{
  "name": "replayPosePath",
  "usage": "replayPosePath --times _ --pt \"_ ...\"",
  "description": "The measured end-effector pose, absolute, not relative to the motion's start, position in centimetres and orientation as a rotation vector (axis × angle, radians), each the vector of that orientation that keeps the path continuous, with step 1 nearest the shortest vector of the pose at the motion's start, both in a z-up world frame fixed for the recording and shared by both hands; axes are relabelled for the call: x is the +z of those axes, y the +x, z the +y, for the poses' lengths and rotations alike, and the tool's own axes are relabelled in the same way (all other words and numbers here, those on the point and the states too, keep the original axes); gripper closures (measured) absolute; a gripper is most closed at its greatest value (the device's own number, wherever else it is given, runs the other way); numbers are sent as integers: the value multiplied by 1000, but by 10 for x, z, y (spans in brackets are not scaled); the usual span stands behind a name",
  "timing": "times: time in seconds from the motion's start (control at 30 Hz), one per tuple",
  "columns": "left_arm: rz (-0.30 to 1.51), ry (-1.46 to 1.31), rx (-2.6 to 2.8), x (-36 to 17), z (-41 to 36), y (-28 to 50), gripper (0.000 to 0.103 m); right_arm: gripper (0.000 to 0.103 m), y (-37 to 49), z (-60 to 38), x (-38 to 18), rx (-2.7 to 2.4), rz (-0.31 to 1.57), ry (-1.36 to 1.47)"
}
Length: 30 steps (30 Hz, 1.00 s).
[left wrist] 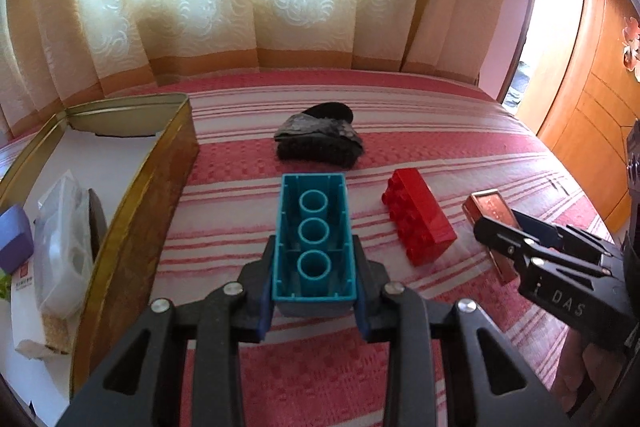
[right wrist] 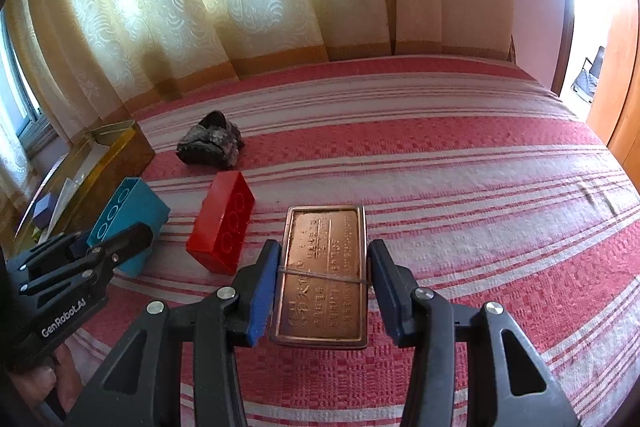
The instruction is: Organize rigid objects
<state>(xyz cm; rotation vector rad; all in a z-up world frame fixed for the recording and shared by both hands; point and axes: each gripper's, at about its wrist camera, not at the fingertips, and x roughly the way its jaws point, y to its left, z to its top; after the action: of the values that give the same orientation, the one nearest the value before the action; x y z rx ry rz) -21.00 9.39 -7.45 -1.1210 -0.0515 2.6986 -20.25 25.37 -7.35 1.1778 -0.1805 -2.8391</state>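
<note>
Left wrist view: left tool clenched on the teal toy brick, hollow underside up, held over the red-and-white striped bedspread. Beside it to the right, a red toy brick on its side. Beyond, a dark crumpled object. At left, an open gold tin box holding a clear plastic item and a purple block.

Right wrist view: right tool straddles a flat copper-coloured tin with a rubber band round it; the left pad touches its edge, the right pad stands slightly apart. Tin lies on the bedspread.
</note>
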Motion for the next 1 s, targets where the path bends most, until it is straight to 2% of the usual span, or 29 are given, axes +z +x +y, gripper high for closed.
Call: replayPosePath --times 0.6,1.0 --pt "-74 -985 2779 -61 79 -179 72 55 -178 241 -57 -2897 -187 957" --pt "-73 -903 2837 -54 69 -161 72 55 -172 229 -56 -2890 -171 917"
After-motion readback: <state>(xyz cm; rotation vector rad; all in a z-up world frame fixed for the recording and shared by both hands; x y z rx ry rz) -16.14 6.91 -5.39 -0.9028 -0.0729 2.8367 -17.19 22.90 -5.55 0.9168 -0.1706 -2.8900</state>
